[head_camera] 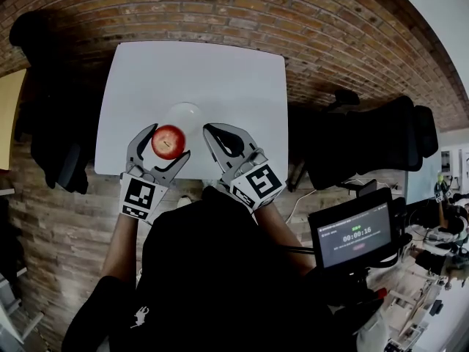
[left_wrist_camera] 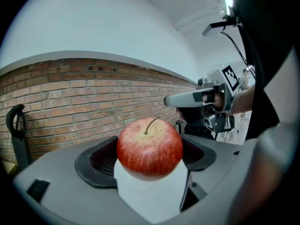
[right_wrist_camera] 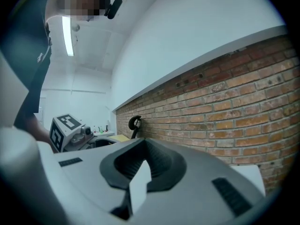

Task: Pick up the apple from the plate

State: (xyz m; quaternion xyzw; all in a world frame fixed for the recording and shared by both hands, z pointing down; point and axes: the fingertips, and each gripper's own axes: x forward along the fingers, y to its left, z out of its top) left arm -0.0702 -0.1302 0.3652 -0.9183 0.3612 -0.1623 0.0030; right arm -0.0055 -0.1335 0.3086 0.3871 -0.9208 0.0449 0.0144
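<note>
1. Brickwork lies all round a white worktop (head_camera: 220,64), which carries one pale plate (head_camera: 187,111) toward its near edge.
2. At the near left, the left tongs (head_camera: 168,142) are closed on the apple (left_wrist_camera: 149,146). One ribbed pad presses each flank, and the stem points up. The left gripper view shows the red fruit seated squarely in the hollow between the pads.
3. The apple sits over the near rim of the plate. I cannot tell for sure whether it is clear of the plate, but the pick looks made or close to it.
4. The apple looks firm, round and fairly weighty, with a smooth, waxy skin that may slip. A hard squeeze would likely bruise it. A grip above or below the middle could let it roll out, so the widest part, where it is held now, seems the right place.
5. Just right of the plate, the right tongs (head_camera: 209,129) are drawn together with nothing between them, near the apple but apart from it.
6. Far right, off the worktop, stands a small timer screen (head_camera: 357,235).
</note>
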